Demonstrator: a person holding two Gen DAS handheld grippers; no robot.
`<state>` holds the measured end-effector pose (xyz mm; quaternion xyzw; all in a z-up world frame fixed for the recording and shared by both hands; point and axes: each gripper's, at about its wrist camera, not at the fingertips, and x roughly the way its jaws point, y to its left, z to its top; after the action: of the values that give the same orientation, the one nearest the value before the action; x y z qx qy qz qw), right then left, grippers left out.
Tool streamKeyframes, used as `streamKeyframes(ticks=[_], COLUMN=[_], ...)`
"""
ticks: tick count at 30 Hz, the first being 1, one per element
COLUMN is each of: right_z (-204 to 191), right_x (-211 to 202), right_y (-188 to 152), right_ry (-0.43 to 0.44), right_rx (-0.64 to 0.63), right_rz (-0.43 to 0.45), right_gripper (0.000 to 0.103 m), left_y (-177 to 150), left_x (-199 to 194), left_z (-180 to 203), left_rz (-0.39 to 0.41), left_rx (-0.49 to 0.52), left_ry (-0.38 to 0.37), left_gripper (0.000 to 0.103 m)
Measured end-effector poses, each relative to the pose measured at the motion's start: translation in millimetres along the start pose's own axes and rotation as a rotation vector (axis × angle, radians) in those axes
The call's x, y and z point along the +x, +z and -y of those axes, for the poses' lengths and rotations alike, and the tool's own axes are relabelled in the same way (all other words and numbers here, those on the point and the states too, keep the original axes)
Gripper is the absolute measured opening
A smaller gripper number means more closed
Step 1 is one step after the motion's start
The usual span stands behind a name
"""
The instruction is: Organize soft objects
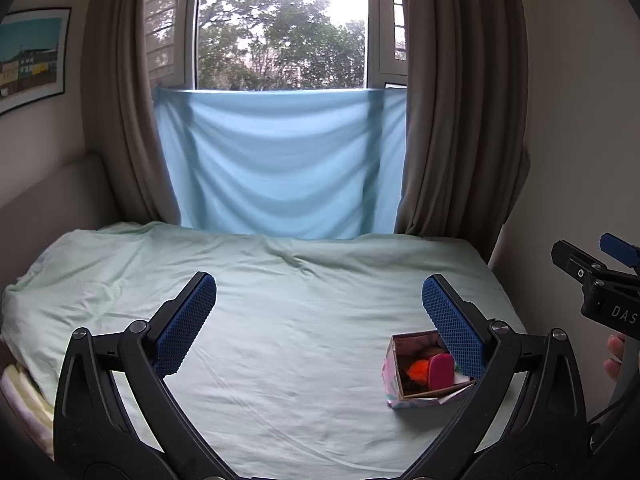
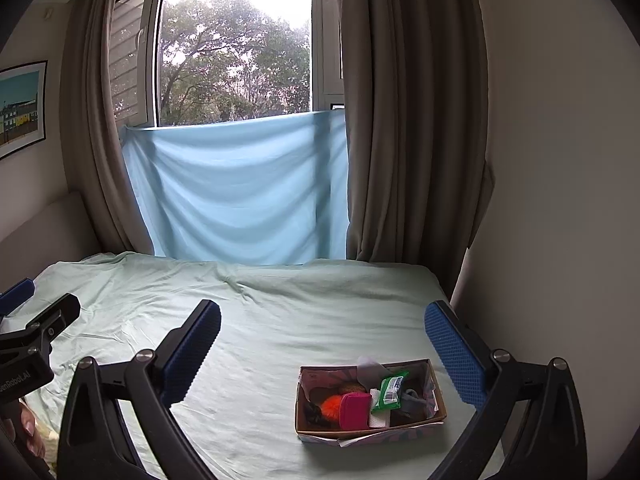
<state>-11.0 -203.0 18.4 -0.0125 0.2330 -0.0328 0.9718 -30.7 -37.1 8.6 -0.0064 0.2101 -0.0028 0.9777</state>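
Note:
A small cardboard box (image 2: 437, 404) with a patterned outside sits on the pale green bed sheet (image 2: 280, 320). It holds an orange pompom (image 2: 332, 403), a pink pouch (image 2: 355, 412), a green-and-white packet (image 2: 390, 388) and grey cloth (image 2: 370, 368). My right gripper (image 2: 322, 354) is open and empty, above and behind the box. My left gripper (image 1: 318, 314) is open and empty; the box (image 1: 394, 376) lies by its right finger (image 1: 452, 326), which hides part of it. Each gripper shows at the edge of the other's view.
The bed fills the lower view, with a wall on the right and a padded headboard (image 1: 52, 188) on the left. A light blue cloth (image 1: 280, 160) hangs under the window between brown curtains (image 1: 452, 120). A framed picture (image 1: 32, 56) hangs left.

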Motion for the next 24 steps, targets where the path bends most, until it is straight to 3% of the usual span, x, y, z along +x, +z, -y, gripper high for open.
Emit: streamKeyframes(ticks=[24], right_z=[2.7], right_x=[3.2], right_y=[1.9], right_ry=[-0.006], right_rx=[0.004], right_rz=[-0.001], right_gripper=[0.102], left_y=[-2.4], left_x=[5.5], left_z=[3.9], left_rz=[0.002], left_rx=[0.011], left_ry=[0.005], left_gripper=[0.103])
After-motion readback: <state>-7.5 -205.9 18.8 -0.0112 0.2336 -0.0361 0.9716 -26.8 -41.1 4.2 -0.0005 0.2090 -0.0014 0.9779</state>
